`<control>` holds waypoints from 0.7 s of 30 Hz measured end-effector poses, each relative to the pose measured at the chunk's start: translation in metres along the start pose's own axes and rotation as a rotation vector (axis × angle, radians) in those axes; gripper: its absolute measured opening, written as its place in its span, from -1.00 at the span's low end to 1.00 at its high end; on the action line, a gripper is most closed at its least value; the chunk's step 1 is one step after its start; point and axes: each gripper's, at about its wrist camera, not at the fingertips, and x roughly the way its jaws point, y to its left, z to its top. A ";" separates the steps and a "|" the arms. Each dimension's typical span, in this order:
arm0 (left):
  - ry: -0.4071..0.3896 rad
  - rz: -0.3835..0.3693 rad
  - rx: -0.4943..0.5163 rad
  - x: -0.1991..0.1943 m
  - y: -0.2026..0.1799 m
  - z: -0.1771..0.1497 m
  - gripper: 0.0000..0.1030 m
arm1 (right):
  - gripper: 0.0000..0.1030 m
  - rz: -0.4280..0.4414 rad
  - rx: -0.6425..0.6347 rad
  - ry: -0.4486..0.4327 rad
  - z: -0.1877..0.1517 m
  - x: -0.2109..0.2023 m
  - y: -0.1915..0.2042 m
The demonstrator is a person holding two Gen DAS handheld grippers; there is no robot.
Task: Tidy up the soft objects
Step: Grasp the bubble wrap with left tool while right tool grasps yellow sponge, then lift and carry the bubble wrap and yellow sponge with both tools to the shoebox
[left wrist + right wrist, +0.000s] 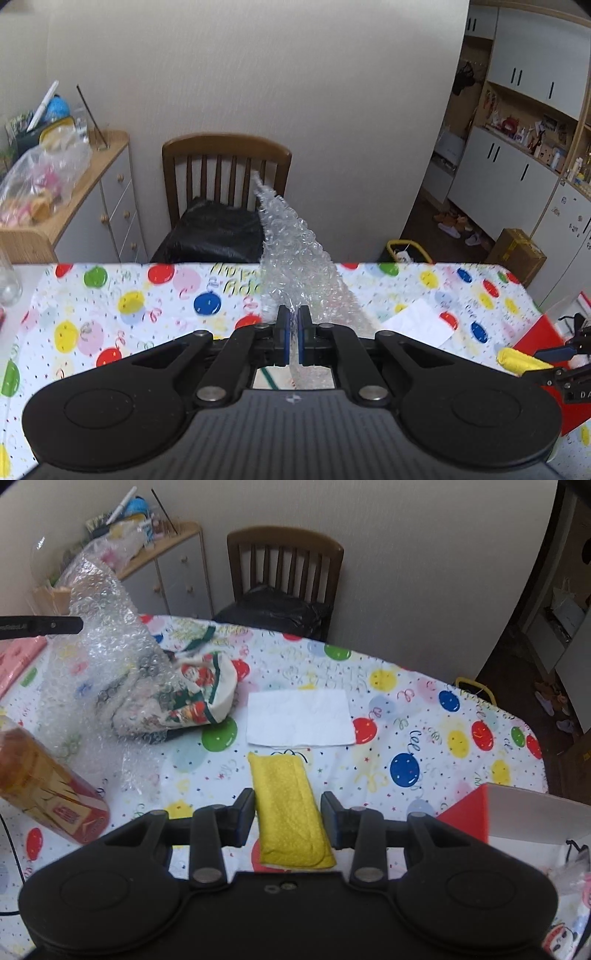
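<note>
Between the spread fingers of the right gripper [288,818]: yellow cloth [291,812], long axis running straight ahead.
Left gripper [294,332] pinched on bubble wrap [295,254], raised off the table [110,295].

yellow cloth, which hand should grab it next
Right. The right gripper is open with the yellow cloth lying between its fingers, while the left gripper is already shut on the bubble wrap.
</note>
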 end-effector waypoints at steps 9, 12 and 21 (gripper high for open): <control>-0.070 -0.022 0.042 -0.040 -0.035 0.025 -0.93 | -0.28 0.002 0.027 -0.081 -0.011 -0.051 -0.011; -0.086 -0.037 0.064 -0.053 -0.053 0.031 -0.93 | -0.28 -0.003 0.044 -0.105 -0.018 -0.068 -0.020; -0.128 -0.094 0.123 -0.090 -0.122 0.039 -0.93 | -0.28 -0.012 0.087 -0.170 -0.045 -0.117 -0.056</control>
